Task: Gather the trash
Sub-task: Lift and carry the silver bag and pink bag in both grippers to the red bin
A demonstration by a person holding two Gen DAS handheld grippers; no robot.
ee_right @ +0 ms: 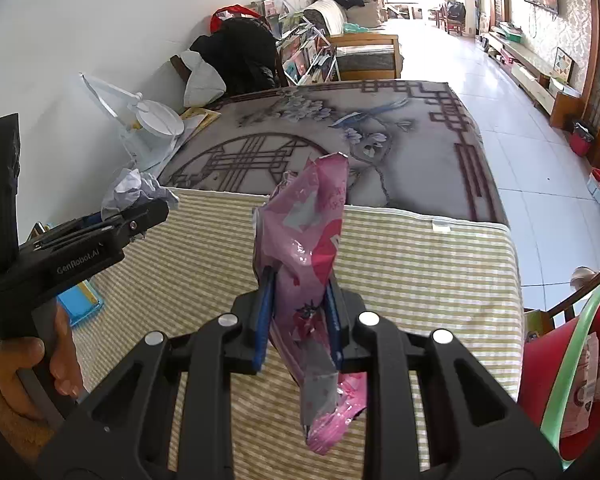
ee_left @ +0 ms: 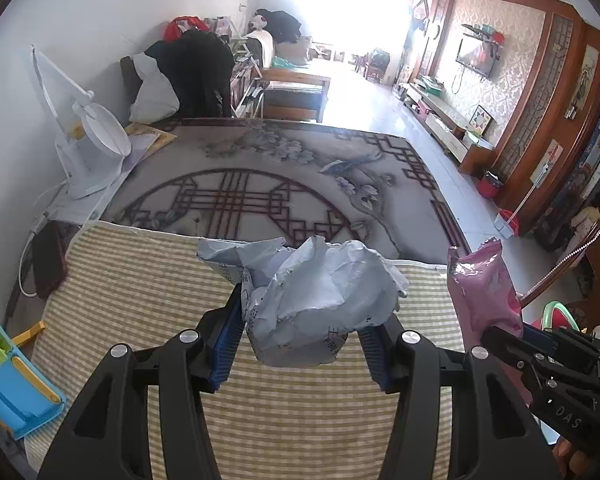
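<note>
Over the striped yellow-green mat [ee_left: 140, 280], both pickups looked done: left gripper [ee_left: 300, 336] clamped the crumpled grey-white paper wad [ee_left: 320, 292], right gripper [ee_right: 300, 316] pinched the pink plastic wrapper [ee_right: 308, 248]; the green-rimmed red bin [ee_right: 572, 360] beside the mat awaited.

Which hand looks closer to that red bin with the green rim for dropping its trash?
Probably right: the right gripper, holding the pink plastic wrapper, has the red bin beside it on its right.
</note>
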